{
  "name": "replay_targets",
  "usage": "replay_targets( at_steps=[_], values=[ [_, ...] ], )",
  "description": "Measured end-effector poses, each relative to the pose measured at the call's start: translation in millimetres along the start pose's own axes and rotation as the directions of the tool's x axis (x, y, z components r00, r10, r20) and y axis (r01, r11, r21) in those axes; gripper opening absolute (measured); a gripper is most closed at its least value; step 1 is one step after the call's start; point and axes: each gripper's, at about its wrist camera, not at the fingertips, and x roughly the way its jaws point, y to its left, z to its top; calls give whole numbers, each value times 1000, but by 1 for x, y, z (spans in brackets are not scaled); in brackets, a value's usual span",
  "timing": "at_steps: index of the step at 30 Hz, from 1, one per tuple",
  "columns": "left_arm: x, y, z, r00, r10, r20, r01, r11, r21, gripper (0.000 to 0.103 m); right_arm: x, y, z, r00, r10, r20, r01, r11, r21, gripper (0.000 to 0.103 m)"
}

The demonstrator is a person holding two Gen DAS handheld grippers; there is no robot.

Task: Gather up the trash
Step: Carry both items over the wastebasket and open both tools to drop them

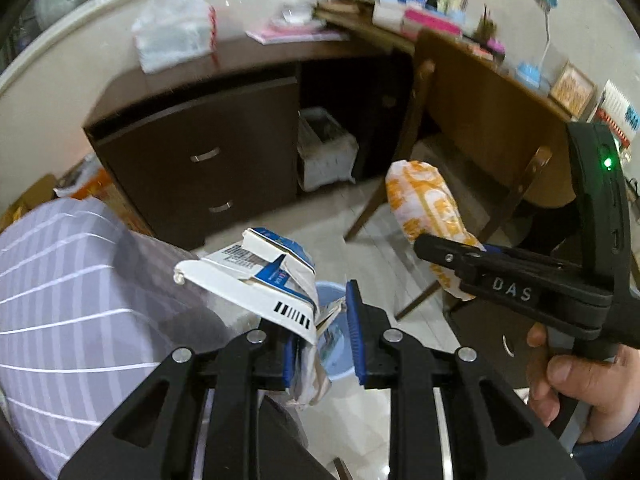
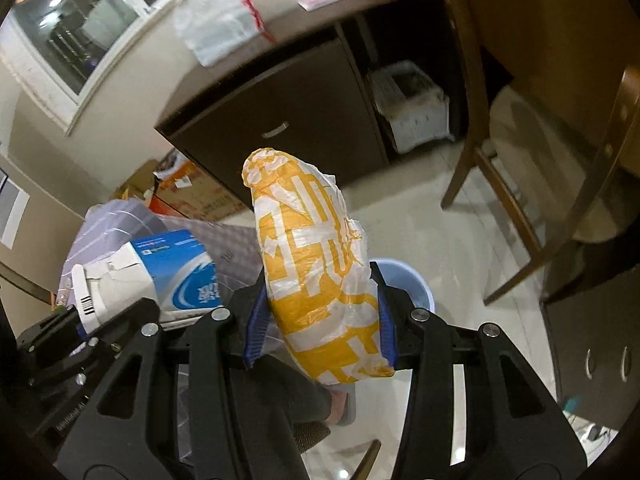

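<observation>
Pale floor tiles point(image 1: 360, 216) run under a dark drawer cabinet point(image 1: 200, 160) and a wooden chair point(image 2: 520, 208), both smeared by blur. Left gripper point(image 1: 320, 332): its fingers are clamped on a crushed blue-and-white carton point(image 1: 260, 276), which leans left; crumpled paper below it hides where the pads actually bite. Right gripper point(image 2: 320, 320): its fingers squeeze a yellow-and-white plastic bag bundle point(image 2: 312, 264), whose lower end is cut off behind the frame. Both pieces hang above a light blue bin point(image 2: 412, 292), of which only slivers of rim show past the trash. A hand point(image 1: 576, 384) holds the right tool's grip. Clutter on the bench point(image 1: 500, 112) is too blurred to read.
</observation>
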Motion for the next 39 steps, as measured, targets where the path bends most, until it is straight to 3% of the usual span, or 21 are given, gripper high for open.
replay_targets(
  at_steps=[10, 13, 14, 15, 16, 17, 21, 30, 39],
  values=[
    [60, -5, 10, 993, -3, -118, 4, 1000, 14, 21, 45, -20, -2, 997, 23, -75, -19, 998, 64, 45],
    [71, -5, 14, 990, -4, -141, 7, 1000, 23, 27, 56, -24, 0, 996, 40, -81, -34, 996, 82, 53],
    [74, -4, 15, 988, 11, -152, -7, 1000, 27, 45, 60, -26, 0, 996, 43, -82, -35, 995, 94, 63],
    [76, -1, 17, 987, 34, -158, -30, 999, 27, 71, 63, -29, -1, 995, 44, -84, -35, 994, 105, 73],
    [74, 2, 18, 988, 60, -141, -58, 998, 21, 81, 66, -32, -1, 995, 48, -86, -38, 992, 119, 75],
    [72, 3, 20, 990, 71, -124, -69, 997, 20, 83, 69, -35, -2, 995, 49, -88, -37, 991, 130, 82],
    [64, 6, 22, 990, 95, -104, -92, 995, 30, 84, 70, -39, -5, 995, 27, -95, -12, 989, 150, 96],
    [31, 11, 22, 993, 114, -32, -114, 993, 16, 88, 53, -32, -6, 997, -13, -78, 24, 989, 146, 97],
    [-22, 25, 19, 991, 115, 65, -114, 993, -27, 89, 15, 9, 0, 999, -42, -9, 42, 996, 74, 97]
  ],
)
